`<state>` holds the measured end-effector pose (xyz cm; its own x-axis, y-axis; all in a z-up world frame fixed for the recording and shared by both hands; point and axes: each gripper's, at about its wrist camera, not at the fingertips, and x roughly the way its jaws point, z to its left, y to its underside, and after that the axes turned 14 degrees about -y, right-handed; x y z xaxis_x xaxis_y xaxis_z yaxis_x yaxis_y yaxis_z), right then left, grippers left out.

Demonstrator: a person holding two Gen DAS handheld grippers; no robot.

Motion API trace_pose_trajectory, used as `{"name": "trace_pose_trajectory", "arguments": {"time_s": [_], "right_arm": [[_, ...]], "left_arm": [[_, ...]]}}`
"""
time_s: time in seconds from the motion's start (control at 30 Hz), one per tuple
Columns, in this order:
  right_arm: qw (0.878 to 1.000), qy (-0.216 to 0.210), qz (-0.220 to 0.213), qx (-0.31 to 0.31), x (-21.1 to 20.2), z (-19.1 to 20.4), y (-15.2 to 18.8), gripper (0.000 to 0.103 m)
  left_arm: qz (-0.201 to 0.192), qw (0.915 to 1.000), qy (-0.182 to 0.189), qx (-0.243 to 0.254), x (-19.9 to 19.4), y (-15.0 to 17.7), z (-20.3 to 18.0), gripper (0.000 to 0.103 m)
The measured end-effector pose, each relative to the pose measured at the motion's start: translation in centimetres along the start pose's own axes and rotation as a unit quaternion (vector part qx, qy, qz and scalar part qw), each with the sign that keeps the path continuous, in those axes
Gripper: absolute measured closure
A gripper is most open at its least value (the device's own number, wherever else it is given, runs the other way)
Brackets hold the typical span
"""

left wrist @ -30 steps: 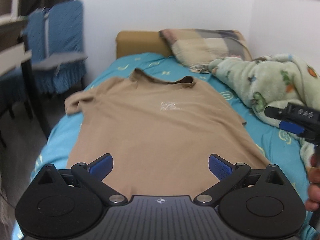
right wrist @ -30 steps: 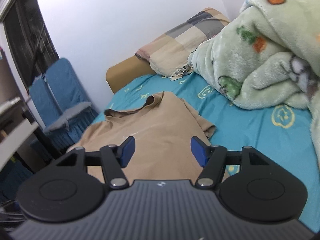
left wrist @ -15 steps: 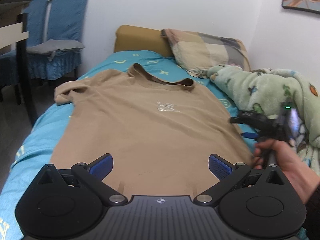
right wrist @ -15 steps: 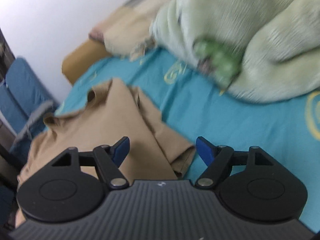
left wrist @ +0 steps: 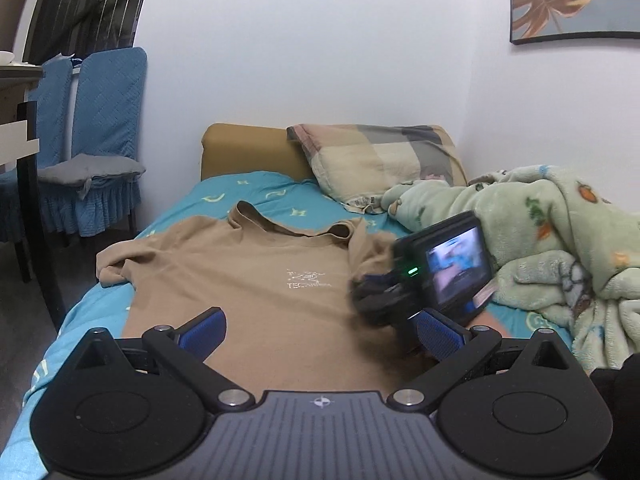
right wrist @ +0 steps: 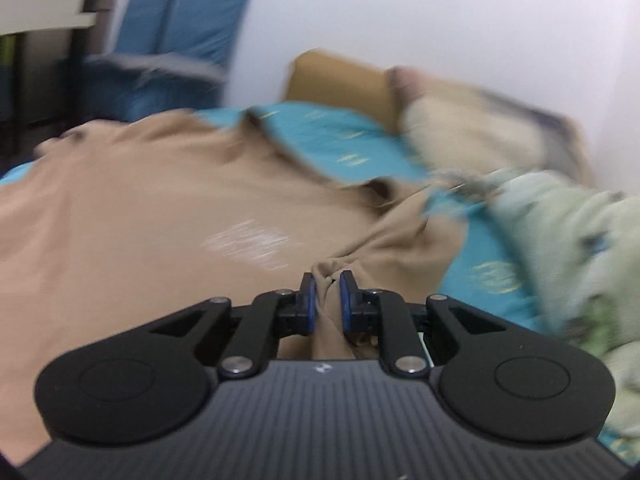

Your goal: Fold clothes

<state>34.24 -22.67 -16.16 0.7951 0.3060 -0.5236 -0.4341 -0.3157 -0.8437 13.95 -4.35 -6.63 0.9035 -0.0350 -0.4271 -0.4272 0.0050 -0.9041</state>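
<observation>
Where the tan T-shirt lay wholly flat on the teal bedsheet a second ago, its right sleeve is now bunched up and lifted over the chest, beside the white logo. The right gripper, wide open half a second back, has its blue pads nearly together with a fold of that sleeve pinched between them. The left gripper remains spread wide over the near hem, holding nothing. From the left wrist view, the right tool has moved in from the right edge onto the shirt. Farther off lie a plaid pillow and a green fleece blanket, with blue chairs at left.
</observation>
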Motion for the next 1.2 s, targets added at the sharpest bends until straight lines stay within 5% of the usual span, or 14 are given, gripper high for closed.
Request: {"name": "trace_pose_trajectory", "arguments": {"time_s": [0.1,0.17,0.23,0.3,0.57,0.63,0.7,0.77,0.97,1.1,1.2], "right_arm": [[0.998,-0.052,0.002,0.036,0.1,-0.6,-0.1,0.079],[0.99,-0.105,-0.024,0.095,-1.3,-2.1,-0.4,0.046],[0.971,-0.143,-0.079,0.177,-3.0,-4.4,-0.6,0.035],[0.946,-0.152,-0.129,0.257,-4.1,-6.8,-0.7,0.035],[0.894,-0.063,-0.126,0.425,-3.5,-12.7,3.3,0.038],[0.888,-0.088,-0.104,0.439,-2.2,-12.9,4.1,0.04],[0.888,-0.112,-0.088,0.437,-1.1,-12.2,4.3,0.049],[0.901,-0.108,-0.088,0.411,-0.8,-11.1,3.8,0.084],[0.93,-0.019,-0.125,0.344,-4.2,-11.5,0.6,0.094],[0.95,0.102,-0.155,0.251,-9.0,-13.0,-2.1,0.094],[0.926,0.167,-0.191,0.278,-12.1,-16.2,-1.1,0.093]], "left_arm": [[0.012,0.9999,-0.004,-0.008,0.4,0.3,0.2,0.001],[0.027,0.9994,-0.002,-0.021,0.9,0.4,0.5,0.001],[0.043,0.9984,-0.003,-0.037,1.4,0.5,0.8,0.001],[0.059,0.9967,-0.001,-0.055,1.7,0.7,1.4,0.001],[0.101,0.9899,0.006,-0.099,3.4,1.5,2.4,0.001],[0.108,0.9891,0.006,-0.099,3.9,1.8,2.2,0.001],[0.113,0.9892,0.003,-0.094,4.3,2.1,1.8,0.001],[0.114,0.9896,0.0,-0.087,4.6,2.3,1.6,0.001],[0.114,0.9909,-0.006,-0.071,5.0,2.6,1.1,0.002],[0.11,0.9915,-0.006,-0.068,4.9,2.5,1.1,0.002],[0.107,0.9921,-0.004,-0.066,4.7,2.5,1.1,0.002]]}}
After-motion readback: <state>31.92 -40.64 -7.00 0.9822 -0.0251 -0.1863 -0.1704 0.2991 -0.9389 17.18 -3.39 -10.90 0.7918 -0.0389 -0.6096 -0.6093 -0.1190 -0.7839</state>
